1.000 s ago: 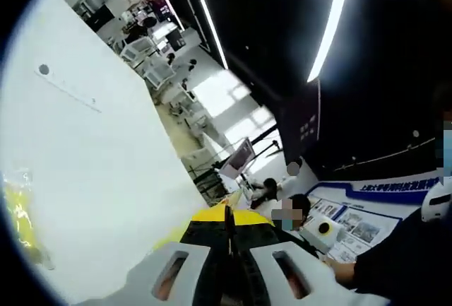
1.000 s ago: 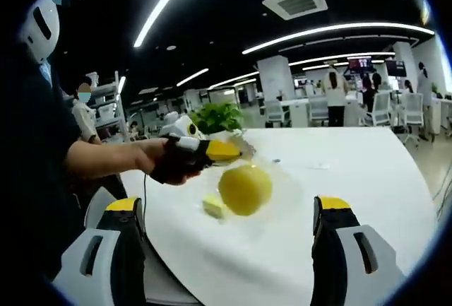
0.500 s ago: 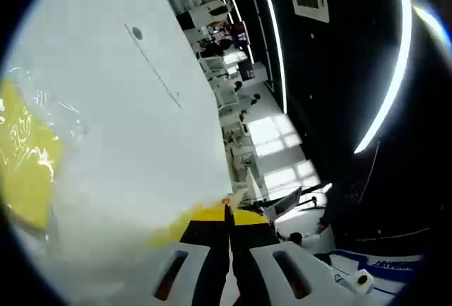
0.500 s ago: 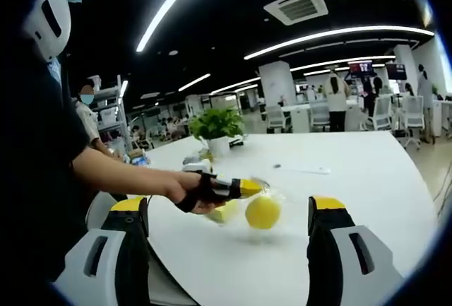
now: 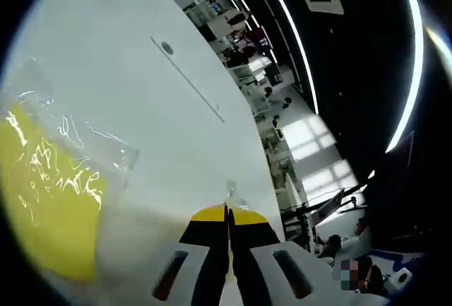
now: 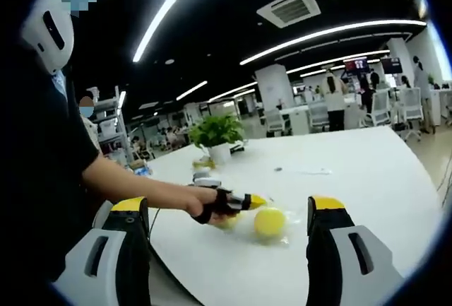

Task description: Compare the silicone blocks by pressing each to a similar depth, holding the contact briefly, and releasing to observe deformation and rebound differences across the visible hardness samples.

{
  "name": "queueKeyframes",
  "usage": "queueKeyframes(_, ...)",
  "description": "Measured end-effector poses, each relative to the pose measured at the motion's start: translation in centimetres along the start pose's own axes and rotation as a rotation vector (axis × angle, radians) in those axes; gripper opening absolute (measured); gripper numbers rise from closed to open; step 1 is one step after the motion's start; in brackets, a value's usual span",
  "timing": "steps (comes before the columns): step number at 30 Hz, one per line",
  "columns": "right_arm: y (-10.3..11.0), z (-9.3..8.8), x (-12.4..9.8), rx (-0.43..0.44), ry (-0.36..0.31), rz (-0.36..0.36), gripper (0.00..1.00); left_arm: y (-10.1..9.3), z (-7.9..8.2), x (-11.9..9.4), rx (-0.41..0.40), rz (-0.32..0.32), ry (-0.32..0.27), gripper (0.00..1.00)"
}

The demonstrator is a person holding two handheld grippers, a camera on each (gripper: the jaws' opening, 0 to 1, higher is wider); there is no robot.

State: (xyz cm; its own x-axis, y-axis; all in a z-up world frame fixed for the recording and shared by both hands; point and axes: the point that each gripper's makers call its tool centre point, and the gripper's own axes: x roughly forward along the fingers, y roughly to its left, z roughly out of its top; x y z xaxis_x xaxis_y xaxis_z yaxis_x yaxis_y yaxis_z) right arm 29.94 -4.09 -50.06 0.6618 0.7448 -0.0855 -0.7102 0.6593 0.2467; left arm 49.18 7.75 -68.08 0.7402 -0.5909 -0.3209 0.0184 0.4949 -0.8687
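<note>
1. The left tool (image 5: pixel 227 214) is seen closed in the left gripper view: its yellow-tipped jaws meet at lower centre with nothing visibly between them.
2. In the right gripper view the left tool (image 6: pixel 244 201) is seen left of centre, held in a hand (image 6: pixel 210 203), its yellow tip at or just beside the yellow block (image 6: pixel 269 222); contact cannot be confirmed.
3. The right tool (image 6: pixel 229 214) is open: its jaws stand wide apart at lower left and lower right, nothing between them.
4. The block lies on the white table (image 6: pixel 353 172), just below centre of the right gripper view, under or inside a clear wrap (image 6: pixel 286 230).
5. A second, paler piece (image 6: pixel 227 221) lies just beside the block, partly hidden by the hand.
6. In the left gripper view the block (image 5: pixel 42 207) is seen at lower left under the clear wrap (image 5: pixel 106 143), beside the jaw tips and not ahead of them.
7. Governing relation: the block lies off to the side of the left tool's tip. The left tool is much the nearer, so the press is judged to fall to it. The right tool stands well back.
8. A long axis is not evident; the block reads as rounded.
</note>
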Motion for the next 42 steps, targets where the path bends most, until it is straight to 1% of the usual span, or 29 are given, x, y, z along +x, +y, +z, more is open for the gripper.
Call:
queueKeyframes(3, 0.2, -0.1, 0.0, -0.018, 0.019, -0.008, 0.85, 0.8, 0.2, 0.6, -0.003, 0.015, 0.019, 0.00)
queueKeyframes(4, 0.3, -0.2, 0.0, -0.020, 0.026, -0.009, 0.85, 1.2, 0.1, 0.7, -0.009, 0.024, 0.037, 0.00)
queueKeyframes(5, 0.4, -0.4, -0.1, -0.023, 0.038, -0.014, 0.85, 2.1, -0.1, 0.6, -0.022, 0.070, 0.059, 0.00)
queueKeyframes(6, 0.5, -0.5, -0.1, -0.025, 0.043, -0.016, 0.85, 2.4, -0.1, 0.5, -0.010, 0.087, 0.065, 0.00)
queueKeyframes(7, 0.7, -0.6, -0.3, -0.031, 0.046, -0.018, 0.85, 2.4, 0.0, 0.7, 0.034, 0.079, 0.070, 0.00)
queueKeyframes(9, 0.8, -0.7, -0.5, -0.030, 0.049, -0.025, 0.85, 2.4, 0.1, 0.7, 0.052, 0.089, 0.076, 0.00)
queueKeyframes(10, 1.0, -0.7, -0.7, -0.014, 0.040, -0.024, 0.86, 2.4, 0.1, 0.8, 0.057, 0.088, 0.078, 0.00)
queueKeyframes(12, 1.2, -0.7, -0.8, -0.004, 0.035, -0.032, 0.86, 2.5, 0.1, 1.0, 0.050, 0.100, 0.085, 0.00)
queueKeyframes(15, 1.6, -1.1, -1.0, -0.017, 0.060, -0.040, 0.86, 2.7, -0.5, 1.1, 0.036, 0.124, 0.121, 0.00)
queueKeyframes(17, 2.0, -1.2, -1.1, -0.026, 0.068, -0.042, 0.86, 2.7, -1.4, 1.2, 0.030, 0.116, 0.173, 0.03)
queueKeyframes(18, 2.1, -1.2, -1.2, -0.028, 0.069, -0.042, 0.86, 2.6, -1.5, 1.2, 0.024, 0.115, 0.177, 0.05)
queueKeyframes(21, 2.6, -1.2, -1.5, -0.034, 0.069, -0.044, 0.86, 2.3, -1.5, 1.2, 0.055, 0.111, 0.168, 0.06)
queueKeyframes(23, 2.8, -1.2, -1.6, -0.034, 0.071, -0.047, 0.86, 2.3, -1.5, 1.2, 0.064, 0.104, 0.178, 0.09)
queueKeyframes(27, 3.1, -1.3, -1.9, -0.036, 0.073, -0.053, 0.86, 2.0, -1.6, 1.3, 0.090, 0.099, 0.212, 0.13)
queueKeyframes(28, 3.2, -1.3, -2.0, -0.037, 0.072, -0.054, 0.86, 1.8, -1.7, 1.3, 0.111, 0.090, 0.224, 0.14)
queueKeyframes(29, 3.2, -1.3, -2.0, -0.040, 0.073, -0.055, 0.86, 1.6, -1.8, 1.2, 0.132, 0.077, 0.238, 0.16)
queueKeyframes(31, 3.4, -1.4, -1.9, -0.041, 0.076, -0.054, 0.85, 1.5, -2.0, 0.7, 0.130, 0.093, 0.272, 0.22)
queueKeyframes(32, 3.4, -1.4, -1.9, -0.043, 0.079, -0.055, 0.85, 1.7, -2.1, 0.1, 0.183, 0.103, 0.297, 0.23)
queueKeyframes(34, 3.6, -1.5, -1.8, -0.047, 0.080, -0.055, 0.85, 2.1, -1.8, -0.6, 0.295, 0.124, 0.312, 0.24)
queueKeyframes(35, 3.7, -1.5, -1.7, -0.048, 0.080, -0.053, 0.85, 2.1, -1.7, -0.7, 0.333, 0.118, 0.310, 0.25)
queueKeyframes(36, 3.8, -1.5, -1.5, -0.048, 0.079, -0.050, 0.85, 1.9, -1.6, -1.0, 0.353, 0.108, 0.314, 0.26)
queueKeyframes(37, 3.9, -1.6, -1.4, -0.047, 0.079, -0.049, 0.85, 1.7, -1.6, -1.1, 0.348, 0.110, 0.319, 0.29)
queueKeyframes(39, 4.2, -1.7, -1.1, -0.053, 0.085, -0.041, 0.85, 1.4, -1.0, -1.4, 0.436, 0.107, 0.315, 0.32)
queueKeyframes(40, 4.2, -1.7, -1.0, -0.057, 0.086, -0.039, 0.85, 1.1, -0.7, -1.6, 0.497, 0.107, 0.320, 0.34)
queueKeyframes(41, 4.3, -1.7, -0.8, -0.061, 0.088, -0.037, 0.85, 1.0, -0.6, -1.7, 0.518, 0.102, 0.320, 0.35)
queueKeyframes(42, 4.4, -1.7, -0.7, -0.062, 0.088, -0.037, 0.85, 0.6, -0.6, -1.9, 0.559, 0.097, 0.330, 0.37)
